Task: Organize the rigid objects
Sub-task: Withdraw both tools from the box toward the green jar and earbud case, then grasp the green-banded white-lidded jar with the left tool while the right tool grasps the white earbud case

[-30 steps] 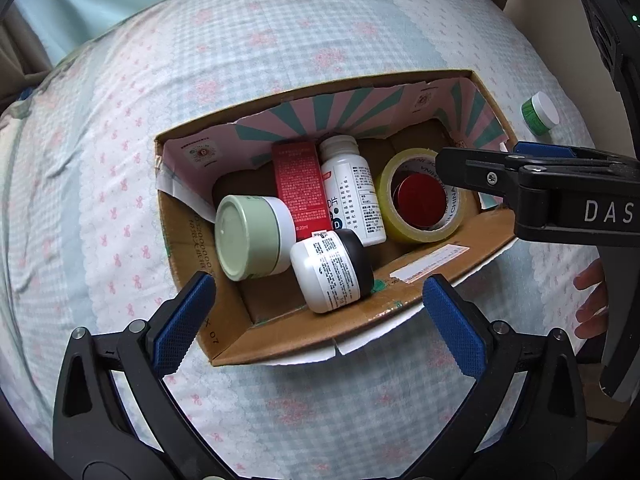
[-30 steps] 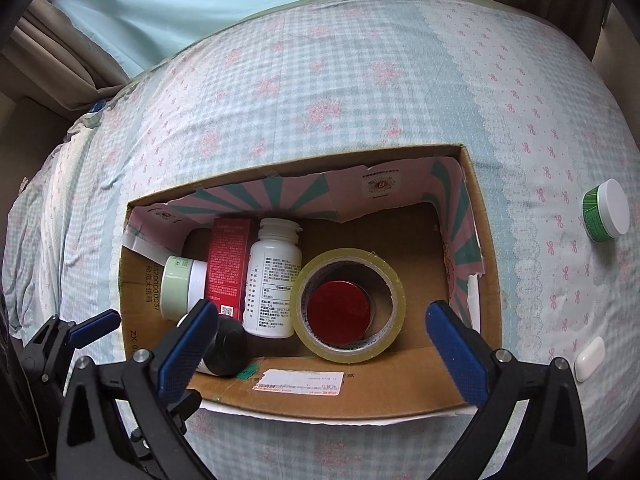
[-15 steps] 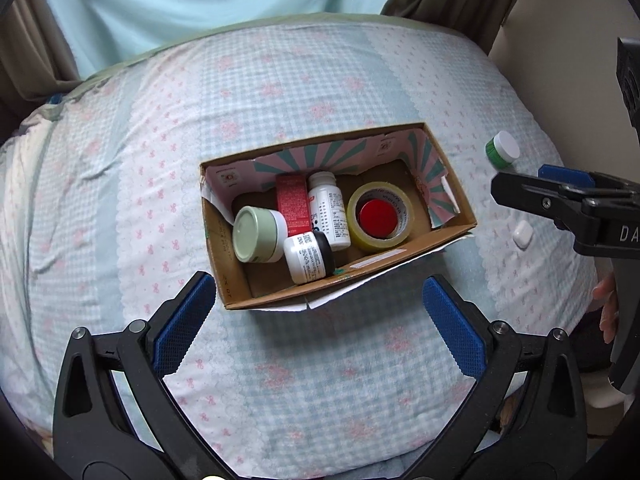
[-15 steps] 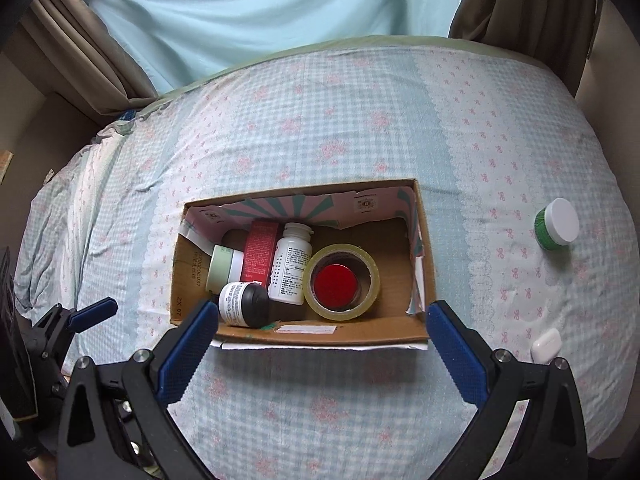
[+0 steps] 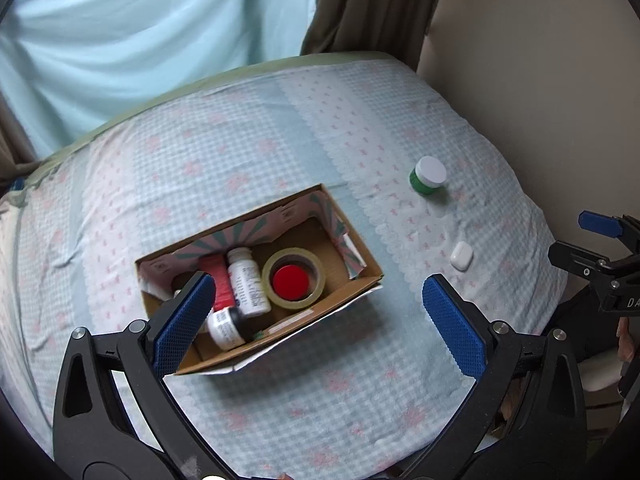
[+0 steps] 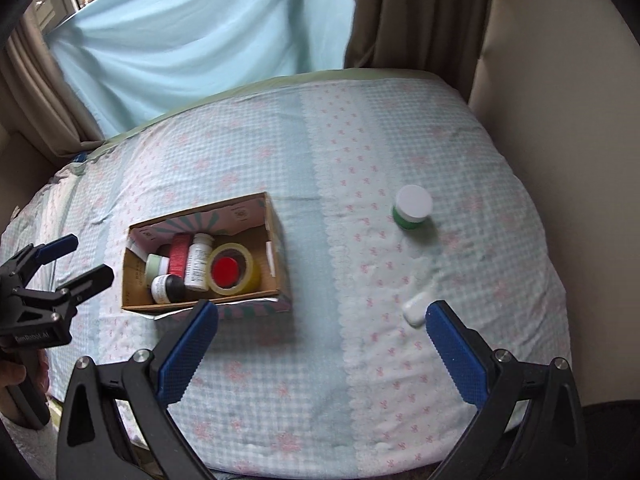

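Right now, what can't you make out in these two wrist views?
- Pale green jar in the cardboard box: left wrist view, hidden behind the left gripper finger.
- White bottle label text: both views, too small.
- Small white case: right wrist view, blurred, partly behind the right gripper finger.

A pale blue-and-white checked bedsheet (image 6: 360,360) is showing pink bow and flower prints. A brown cardboard box (image 6: 276,236) is displaying a pink-and-teal sunburst lining (image 5: 240,234). Inside, a yellowish translucent tape roll (image 6: 244,276) is ringing a red round lid (image 6: 224,272), beside a white bottle with dark print (image 6: 198,266), a red carton (image 6: 179,258) and a pale green jar (image 6: 154,265). A green jar with white cap (image 6: 412,206) is lying apart. Blue textured pads (image 6: 456,360) are lining black gripper arms.
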`<state>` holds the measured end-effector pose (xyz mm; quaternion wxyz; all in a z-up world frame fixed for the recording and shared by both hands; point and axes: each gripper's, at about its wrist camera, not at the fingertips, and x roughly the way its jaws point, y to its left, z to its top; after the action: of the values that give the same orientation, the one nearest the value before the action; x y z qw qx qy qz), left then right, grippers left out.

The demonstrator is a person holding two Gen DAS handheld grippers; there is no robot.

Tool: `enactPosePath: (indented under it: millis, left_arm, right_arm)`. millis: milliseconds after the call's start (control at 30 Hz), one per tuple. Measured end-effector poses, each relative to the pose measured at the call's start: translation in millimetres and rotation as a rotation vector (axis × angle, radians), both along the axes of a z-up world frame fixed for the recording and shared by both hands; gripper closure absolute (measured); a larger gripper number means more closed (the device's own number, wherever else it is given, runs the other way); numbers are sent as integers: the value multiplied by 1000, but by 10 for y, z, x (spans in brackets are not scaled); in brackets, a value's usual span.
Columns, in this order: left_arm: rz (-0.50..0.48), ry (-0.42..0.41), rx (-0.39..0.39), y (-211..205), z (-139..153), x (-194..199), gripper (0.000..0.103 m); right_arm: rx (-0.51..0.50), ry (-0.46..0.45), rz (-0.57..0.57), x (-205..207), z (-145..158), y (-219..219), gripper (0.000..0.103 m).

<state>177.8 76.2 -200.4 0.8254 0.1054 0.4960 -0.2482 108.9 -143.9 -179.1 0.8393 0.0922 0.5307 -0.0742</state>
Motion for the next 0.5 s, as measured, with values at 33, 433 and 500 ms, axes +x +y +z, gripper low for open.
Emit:
enactPosePath:
  millis: [33,433,500]
  left_arm:
    - [-21,0,6,-129,-11,21,0]
    - [-251,75,120,-1583,-670,332,0]
    - [-273,100,139,-1818,-809,436,0]
  right_arm:
    - [0,-3,-17,-50,-15,-88,0]
    - [6,97,-170,-409,-742,-1021,0]
    - [33,126,-208,-423,-926,-1124,0]
